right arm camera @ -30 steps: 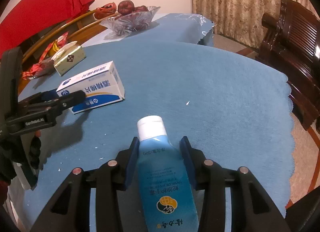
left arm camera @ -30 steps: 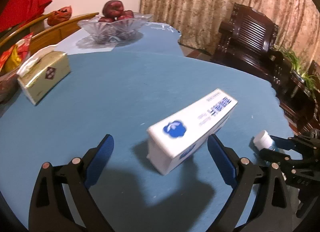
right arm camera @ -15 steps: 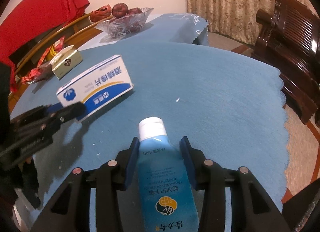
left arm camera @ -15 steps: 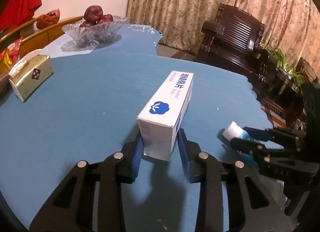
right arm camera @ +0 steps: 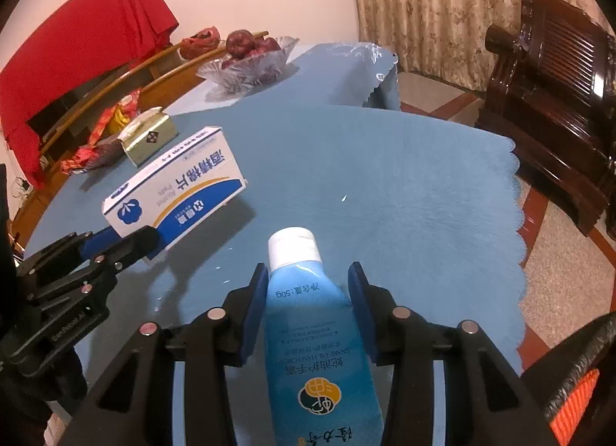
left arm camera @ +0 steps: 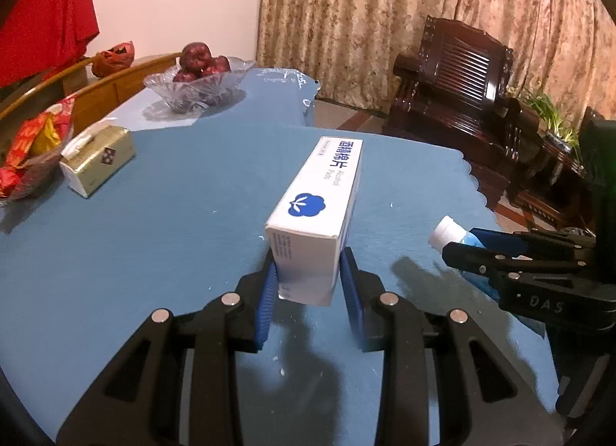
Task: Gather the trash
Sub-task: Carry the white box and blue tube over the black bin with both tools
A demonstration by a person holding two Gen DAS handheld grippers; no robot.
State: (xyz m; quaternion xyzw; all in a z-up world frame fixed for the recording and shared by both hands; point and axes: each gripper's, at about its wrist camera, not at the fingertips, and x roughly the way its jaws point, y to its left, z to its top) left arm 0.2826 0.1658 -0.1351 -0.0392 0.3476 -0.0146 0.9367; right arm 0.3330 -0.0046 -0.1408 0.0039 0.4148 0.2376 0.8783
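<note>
The jaws of the left gripper (left arm camera: 310, 284) are clamped on the near end of a white and blue box of alcohol pads (left arm camera: 321, 211), blue pads pressed to both its long sides. The box sticks out forward from the gripper and seems to be clear of the counter (left arm camera: 154, 222), its shadow falling on the blue cloth below. The jaws of the right gripper (right arm camera: 310, 303) are closed against the sides of a blue hand cream tube (right arm camera: 315, 334) with a white cap; the cap points away from the gripper and the tube's body runs back between the fingers toward the camera. The tube looks lifted off the cloth as well, though I cannot be sure.

The two grippers hang side by side over the near part of the counter, the box to the left of the tube and apart from it. Farther back on the cloth lies a gold tissue box (left arm camera: 98, 159), and beyond it a glass bowl of red fruit (left arm camera: 198, 86). At the left edge is a dish of red-wrapped snacks (left arm camera: 29, 153). A dark wooden armchair (left arm camera: 450, 80) stands past the counter, in front of patterned curtains (left arm camera: 385, 7).
</note>
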